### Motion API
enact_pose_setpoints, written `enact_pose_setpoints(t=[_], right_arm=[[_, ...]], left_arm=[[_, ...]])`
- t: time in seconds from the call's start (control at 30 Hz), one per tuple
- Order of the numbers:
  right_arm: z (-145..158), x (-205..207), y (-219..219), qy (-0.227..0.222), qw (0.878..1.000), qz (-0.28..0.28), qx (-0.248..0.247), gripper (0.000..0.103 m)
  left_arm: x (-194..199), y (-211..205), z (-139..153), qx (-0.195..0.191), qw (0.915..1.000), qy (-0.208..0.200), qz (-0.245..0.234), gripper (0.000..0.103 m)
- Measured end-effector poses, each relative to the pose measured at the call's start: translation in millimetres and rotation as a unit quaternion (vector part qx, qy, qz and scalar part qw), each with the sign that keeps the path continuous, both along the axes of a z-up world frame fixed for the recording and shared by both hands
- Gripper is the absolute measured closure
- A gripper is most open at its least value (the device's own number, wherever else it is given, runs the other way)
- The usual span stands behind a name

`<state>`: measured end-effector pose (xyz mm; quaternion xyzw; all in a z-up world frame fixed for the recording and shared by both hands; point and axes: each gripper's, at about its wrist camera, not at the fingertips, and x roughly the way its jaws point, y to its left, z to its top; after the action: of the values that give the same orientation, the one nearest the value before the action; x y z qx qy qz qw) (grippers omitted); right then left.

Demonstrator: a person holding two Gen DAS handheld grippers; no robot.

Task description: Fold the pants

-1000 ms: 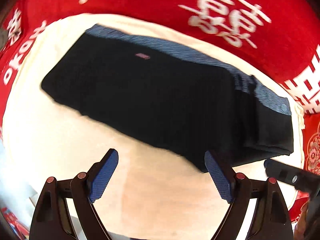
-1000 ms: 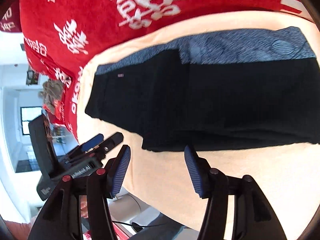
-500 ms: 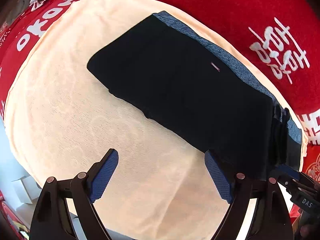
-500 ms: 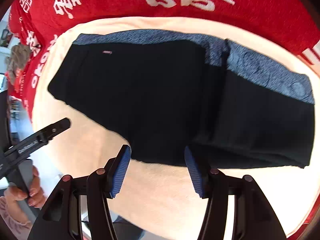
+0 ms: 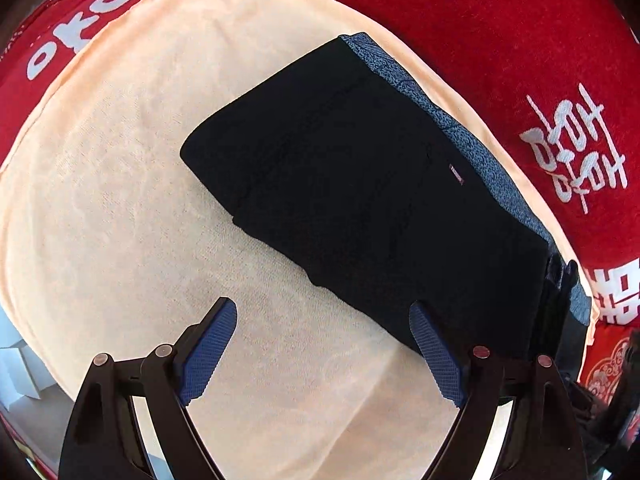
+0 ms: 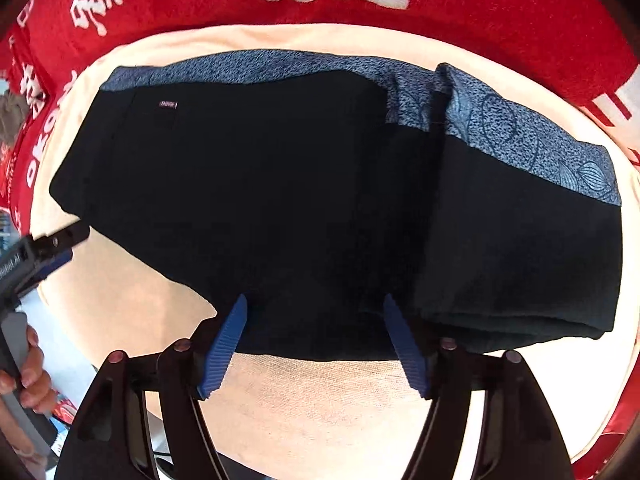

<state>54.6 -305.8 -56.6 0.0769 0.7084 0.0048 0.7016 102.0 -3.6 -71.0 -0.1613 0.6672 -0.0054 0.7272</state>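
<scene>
Black pants (image 5: 360, 184) with a blue patterned band along the far edge lie folded on a cream towel (image 5: 120, 200). In the right wrist view the pants (image 6: 260, 200) have their right end doubled over into a thicker stack (image 6: 520, 248). My left gripper (image 5: 324, 314) is open over the towel, its right fingertip at the pants' near edge. My right gripper (image 6: 315, 306) points down over the near hem of the pants. Its jaws are opening and the pads press on nothing. The left gripper's tip (image 6: 52, 244) shows beside the pants' left end.
A red blanket (image 6: 500, 4) with white characters lies under the towel and surrounds it. A person's hand (image 6: 24, 376) holds the left gripper at the left edge. Beyond the towel's near left edge the floor and a white box (image 5: 16, 364) show.
Both grippers have come lower and closer to the pants. The left one has shifted toward the pants' left end. The right gripper's jaws stand wider than before.
</scene>
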Motion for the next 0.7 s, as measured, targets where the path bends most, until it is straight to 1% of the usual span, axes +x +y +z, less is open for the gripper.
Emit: enact_pose_setpoints(t=[0.1,0.53,0.63,0.7], right_arm=[[-2,-2,-2,0.007,1.000,-0.005,0.005,0.025],[-7,-9,4,0.011,1.000,-0.001,0.008,0.024],[-9,-9,8,0.012,1.000,-0.002,0.009,0.024],[-11,-11,12,0.012,1.000,-0.004,0.010,0.024]], left_arm=[[4,0,-5,-0.006,1.0000,0.002,0.002,0.014],[17,-8,-16,-0.019,0.9998,-0.008,0.000,0.014],[19,-7,-17,-0.032,0.9994,-0.016,0.003,0.014],[23,-14,-21,-0.046,0.9987,-0.022,0.009,0.014]])
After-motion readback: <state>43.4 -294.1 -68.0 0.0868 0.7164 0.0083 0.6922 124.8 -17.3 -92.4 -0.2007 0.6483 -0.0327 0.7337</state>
